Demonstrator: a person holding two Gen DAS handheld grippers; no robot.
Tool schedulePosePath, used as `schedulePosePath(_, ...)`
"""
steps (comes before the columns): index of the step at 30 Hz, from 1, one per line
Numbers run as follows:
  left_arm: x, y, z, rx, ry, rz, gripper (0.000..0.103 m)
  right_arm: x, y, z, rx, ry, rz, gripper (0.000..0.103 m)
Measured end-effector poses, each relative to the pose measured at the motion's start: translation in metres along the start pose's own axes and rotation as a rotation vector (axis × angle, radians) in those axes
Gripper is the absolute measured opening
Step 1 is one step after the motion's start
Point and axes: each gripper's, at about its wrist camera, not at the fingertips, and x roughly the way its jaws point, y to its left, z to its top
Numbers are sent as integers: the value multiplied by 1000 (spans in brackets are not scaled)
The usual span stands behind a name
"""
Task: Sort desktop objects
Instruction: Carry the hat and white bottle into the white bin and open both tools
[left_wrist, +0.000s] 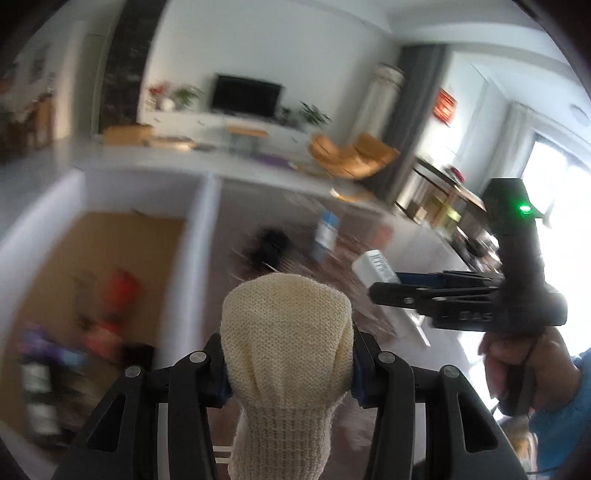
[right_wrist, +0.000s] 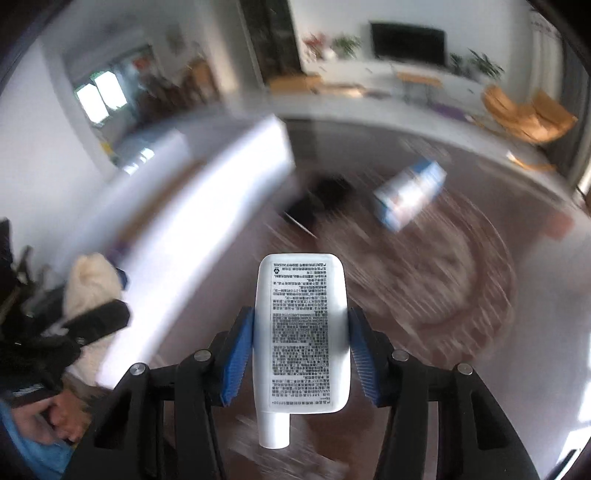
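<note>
- Left gripper points fwd and a bit down, lifted above the table. Its 2 black fingers squeeze a cream knit sock, one on each side.
- The sock's round end sticks up past the fingertips; the rest hangs down btw the arms.
- Right gripper tips down more. Its blue pads press both sides of a white tube w/ tiny black print.
- The tube's flat end points away, cap end twd the handle. It's held up off the table, not touching it.
- From the left cam, the right gripper sits off to the right, fingers pointing left, tube poking out the front. A hand w/ a blue sleeve grips its handle, green light on top.
- From the right cam, the left gripper w/ the sock is low on the left, near a white box wall.
- Still on the table, far side: a blue-white box and a black thing, both blurry.
- The white-walled box has a brown floor w/ blurry red and purple stuff inside.
</note>
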Motion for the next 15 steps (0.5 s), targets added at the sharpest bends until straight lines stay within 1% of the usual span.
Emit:
schedulePosePath(2, -19, 32, 10, -24, -24, 73, 47, 2, 30, 19, -20, -30, 70, 52)
schedulePosePath(3, -27, 55, 14, -36, -31, 133, 47, 7, 52, 31, -32, -45, 124, 52)
schedulePosePath(5, -34, 86, 16, -63, -15, 214, 47, 18, 88, 44, -50, -49, 207, 52)
schedulePosePath(6, -35, 111, 16, -87, 5, 263, 47, 25, 101, 48, -60, -47, 234, 52)
schedulePosePath(7, -33, 125, 15, -98, 26, 296, 47, 34, 121, 52, -79, -41, 264, 52)
schedulePosePath(9, -26, 156, 9, -118, 92, 366, 47, 54, 152, 52, -120, -18, 285, 52)
schedulePosePath(11, -15, 181, -1, -144, 178, 414, 50, 80, 177, 45, -151, 20, 290, 52)
schedulePosePath(13, 0, 200, -13, -176, 295, 471, 59, 104, 193, 37, -175, 73, 289, 52)
schedulePosePath(14, 2, 205, -17, -203, 322, 475, 59, 113, 197, 32, -185, 97, 280, 58)
schedulePosePath(15, -2, 209, -17, -239, 309, 450, 63, 120, 201, 28, -195, 107, 258, 70)
